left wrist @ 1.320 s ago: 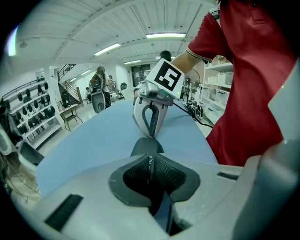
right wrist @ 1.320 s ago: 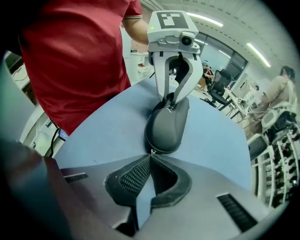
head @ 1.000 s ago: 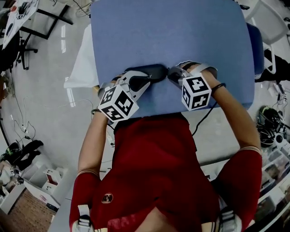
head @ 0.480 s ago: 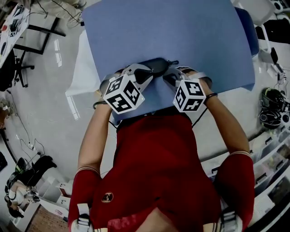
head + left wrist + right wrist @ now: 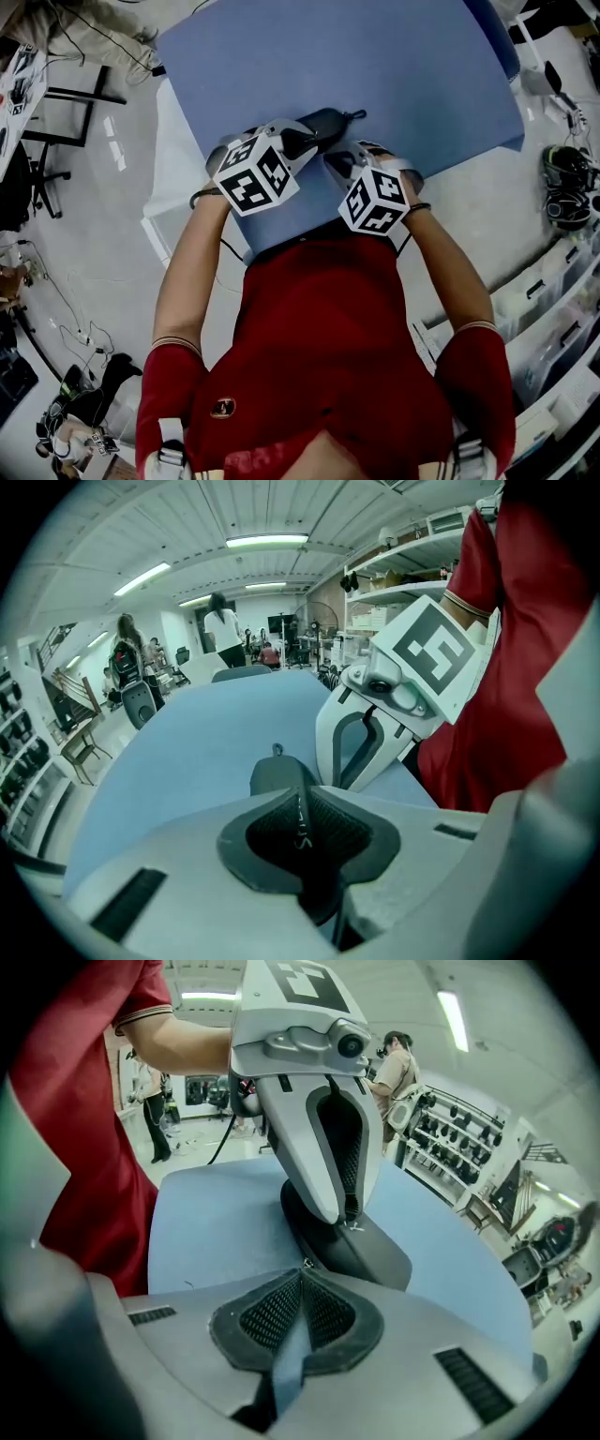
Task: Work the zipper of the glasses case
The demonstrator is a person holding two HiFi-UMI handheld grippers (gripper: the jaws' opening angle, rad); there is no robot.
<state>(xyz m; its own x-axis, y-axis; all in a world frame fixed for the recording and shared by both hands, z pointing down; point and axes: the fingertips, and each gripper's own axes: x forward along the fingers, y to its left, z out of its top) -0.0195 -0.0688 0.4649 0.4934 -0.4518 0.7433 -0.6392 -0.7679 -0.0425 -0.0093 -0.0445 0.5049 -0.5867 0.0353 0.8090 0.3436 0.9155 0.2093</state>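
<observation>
A dark glasses case (image 5: 323,125) lies on the blue tabletop (image 5: 394,66), with a small loop (image 5: 354,115) at its far right end. My left gripper (image 5: 298,142) is shut on the case's left end; in the left gripper view the case (image 5: 279,772) runs out from between the pads. My right gripper (image 5: 337,161) sits at the case's near side, close beside the left one. Its pads are pressed together, and a tiny metal zipper pull (image 5: 306,1264) shows at their tips, right at the case (image 5: 361,1246). The left gripper (image 5: 349,1215) stands upright on the case just beyond.
The table's near edge (image 5: 309,234) runs just under both grippers, against the person's red shirt. In the gripper views, people (image 5: 223,630) stand far behind the table, and a rack (image 5: 450,1162) stands at the right. A chair back (image 5: 497,28) is at the table's far right.
The right gripper has slid left along the case's near side, toward the left gripper, and rolled. The left gripper kept its place on the case and rolled a little.
</observation>
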